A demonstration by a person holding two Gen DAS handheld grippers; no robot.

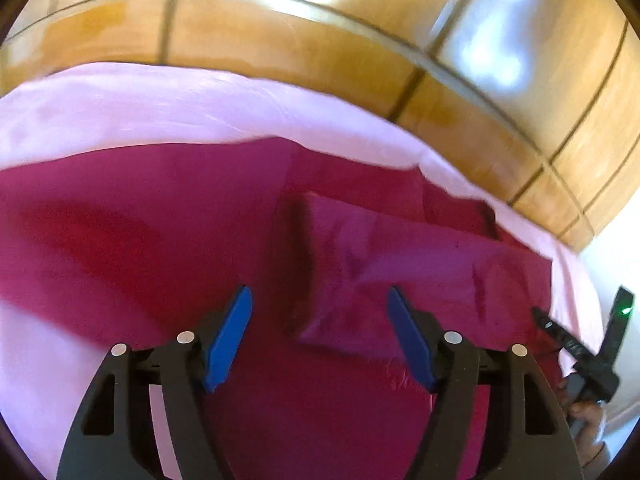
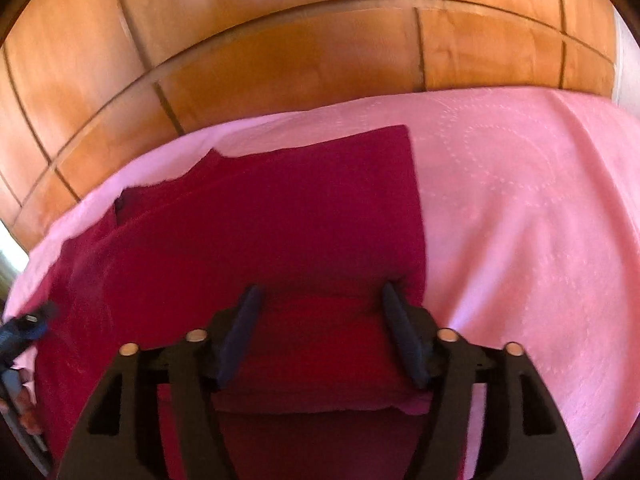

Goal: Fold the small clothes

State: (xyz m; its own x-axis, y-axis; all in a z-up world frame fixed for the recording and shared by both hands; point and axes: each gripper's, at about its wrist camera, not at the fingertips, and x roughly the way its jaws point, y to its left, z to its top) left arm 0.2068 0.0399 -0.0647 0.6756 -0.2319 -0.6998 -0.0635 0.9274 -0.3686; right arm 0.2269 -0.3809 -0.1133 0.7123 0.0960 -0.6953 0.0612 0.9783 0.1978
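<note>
A dark magenta garment [image 1: 180, 232] lies spread on a pink bedsheet [image 1: 160, 112]. One part of it is folded over and forms a raised flap [image 1: 400, 272] right of centre. My left gripper [image 1: 320, 300] is open and empty, just above the cloth, with the flap's near edge between its blue fingers. In the right wrist view the same garment [image 2: 280, 220] fills the middle. My right gripper [image 2: 320, 300] is open and empty above its near right part, by a fold edge. The right gripper also shows in the left wrist view [image 1: 580, 344] at the far right.
A glossy wooden headboard or wardrobe panel [image 2: 300, 60] stands behind the bed. Bare pink sheet [image 2: 520, 200] with a stitched circle pattern stretches to the right of the garment. The left gripper's tip [image 2: 24, 328] shows at the left edge of the right wrist view.
</note>
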